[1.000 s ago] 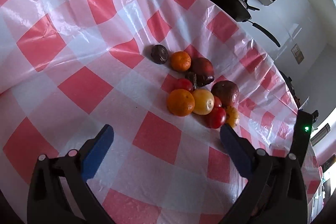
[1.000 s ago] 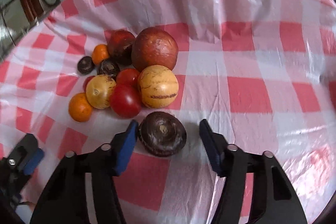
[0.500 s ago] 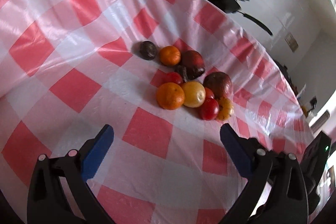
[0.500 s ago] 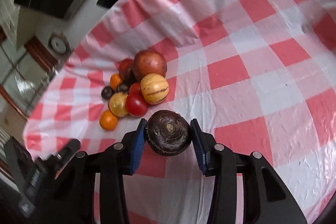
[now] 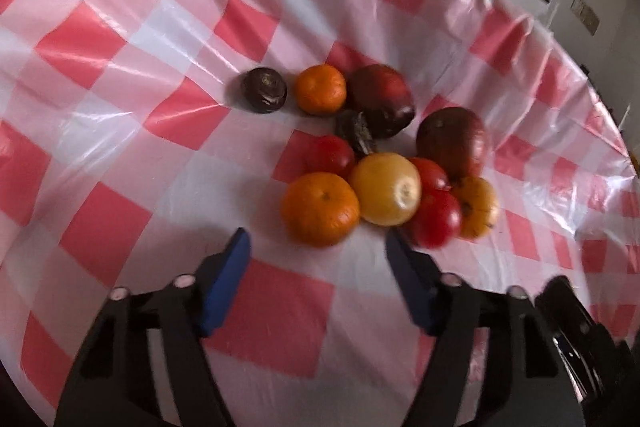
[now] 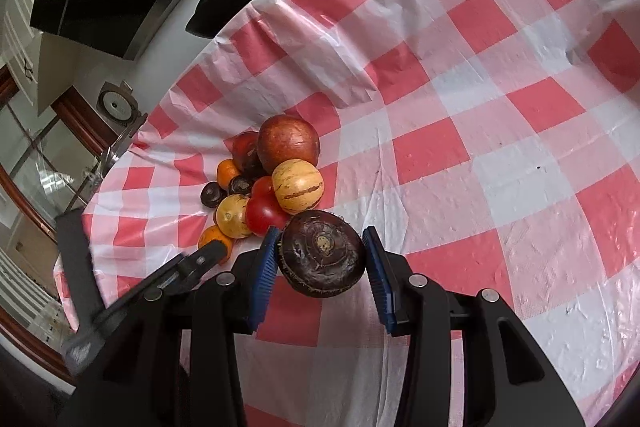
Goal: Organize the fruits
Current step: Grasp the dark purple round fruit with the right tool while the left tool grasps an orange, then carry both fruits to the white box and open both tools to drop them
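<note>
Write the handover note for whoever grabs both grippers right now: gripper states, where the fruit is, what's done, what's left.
Right gripper: shut on the dark purple fruit, held off the checked tablecloth, clear of the pile.
Left gripper: open and empty, just short of the near orange.
The rest sits in one cluster: yellow fruit, tomato, second orange, big red-brown fruit, and a small dark fruit at the edge.
Done: one fruit picked out.
Left: set it down somewhere, then sort the others; no bowl or tray is visible. The near orange looks like the left gripper's likely next pick.
</note>
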